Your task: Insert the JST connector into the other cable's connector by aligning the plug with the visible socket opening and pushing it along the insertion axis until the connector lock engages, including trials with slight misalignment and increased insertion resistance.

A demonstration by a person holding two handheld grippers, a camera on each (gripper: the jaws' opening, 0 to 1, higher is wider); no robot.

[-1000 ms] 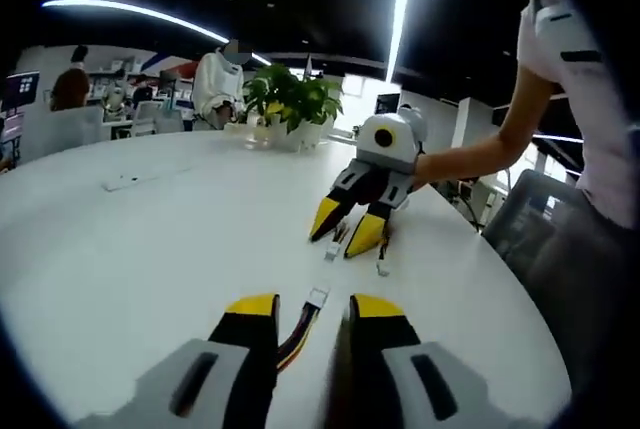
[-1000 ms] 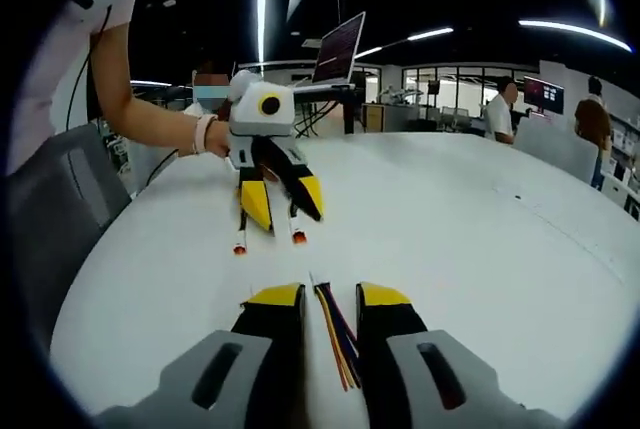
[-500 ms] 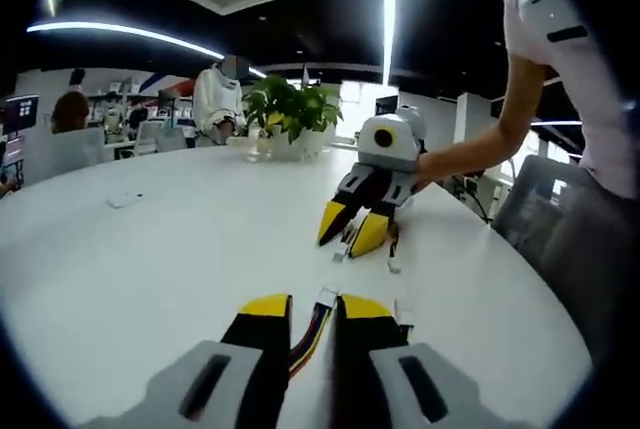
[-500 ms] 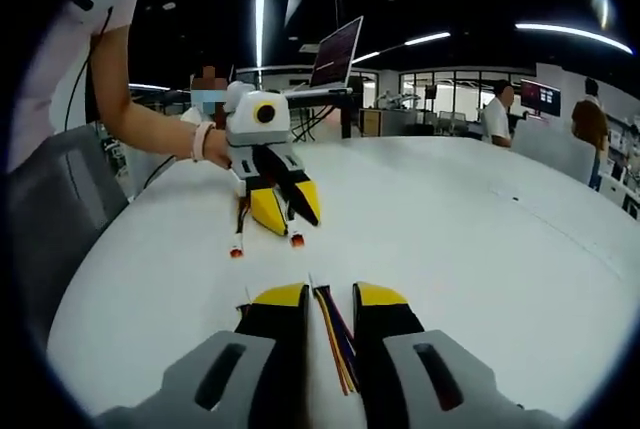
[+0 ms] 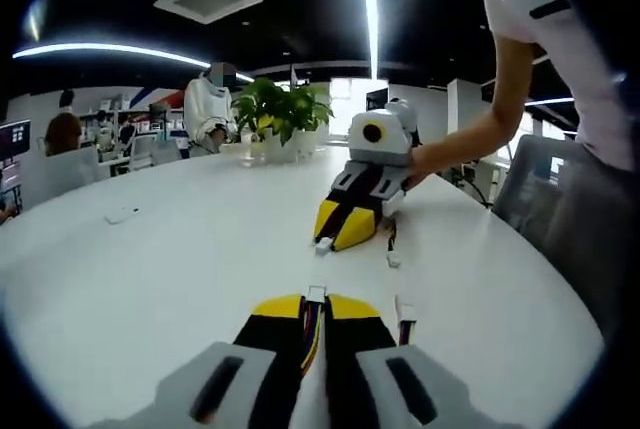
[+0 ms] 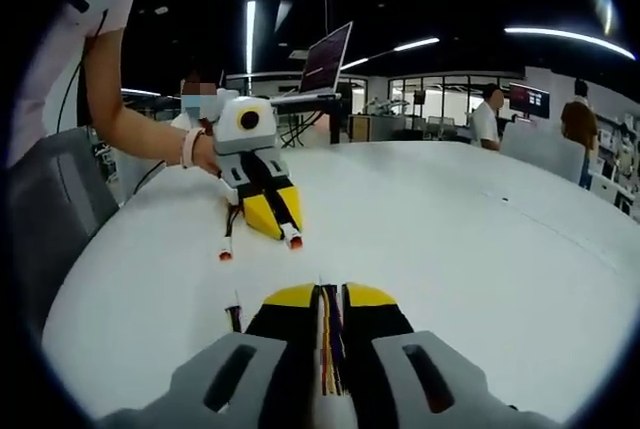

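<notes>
No brand, label or writing can be read on anything here.

In the left gripper view, the left gripper [image 5: 316, 307] has its yellow-tipped jaws drawn together on a coloured cable [image 5: 310, 334], whose white connector [image 5: 316, 294] pokes out just past the tips. At about 1 o'clock from it the right gripper [image 5: 335, 236] rests its tips on the white table [image 5: 150, 279], jaws pinched together, a small white plug [image 5: 323, 245] at its tip. Two loose white connector ends [image 5: 405, 311] lie at 3 o'clock, near the left jaws.

In the right gripper view, the right gripper [image 6: 330, 297] clamps a bundle of coloured wires [image 6: 327, 339] between nearly closed jaws. At 11 o'clock the left gripper [image 6: 272, 227] sits on the table with an orange-tipped cable end [image 6: 293, 242] at its tip.

A potted plant [image 5: 280, 114] stands at 12 o'clock across the table.
</notes>
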